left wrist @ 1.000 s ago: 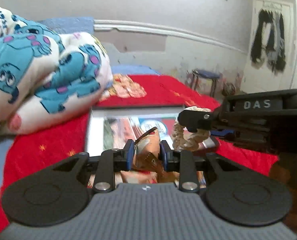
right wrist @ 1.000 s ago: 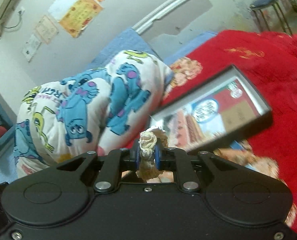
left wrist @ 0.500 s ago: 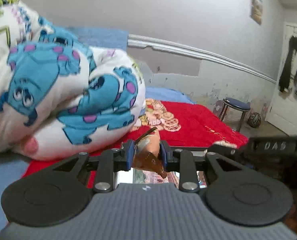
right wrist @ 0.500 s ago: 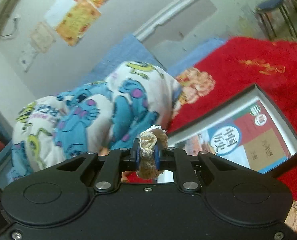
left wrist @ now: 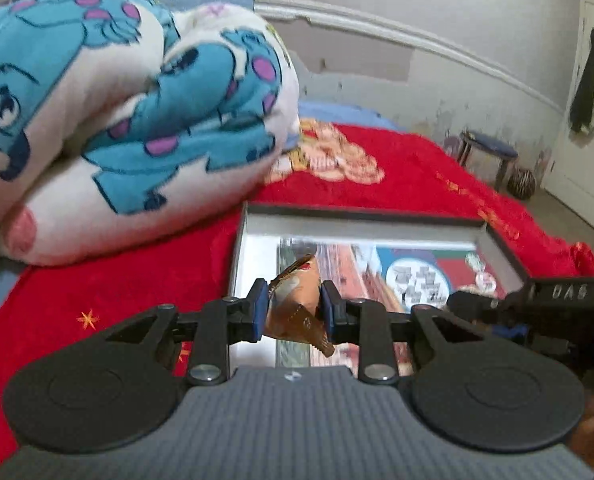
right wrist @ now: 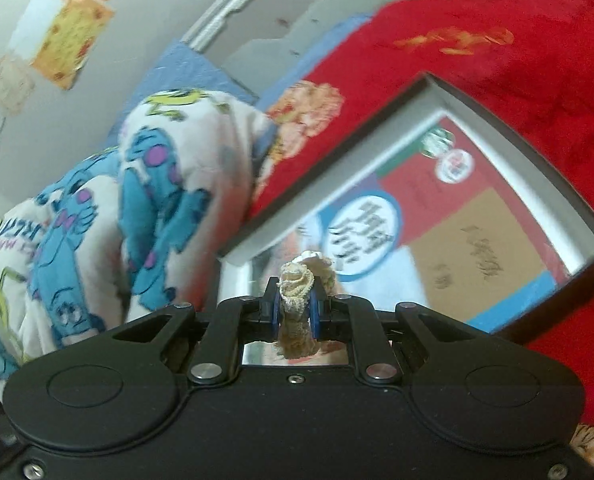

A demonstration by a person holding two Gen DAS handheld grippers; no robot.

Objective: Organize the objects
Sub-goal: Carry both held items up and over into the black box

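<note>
A red blanket covers the bed, with a cartoon-print quilt bunched beside an open shallow box. Over the box, the left tongs pinch a brown snack packet; the right tongs clamp a beige knitted ring.

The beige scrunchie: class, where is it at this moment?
In the right wrist view, the beige scrunchie sits bottom centre, clamped in the right hand-held gripper, in front of the open box on the red blanket.

Left claw black, blue pads, grey ribbed body
</note>
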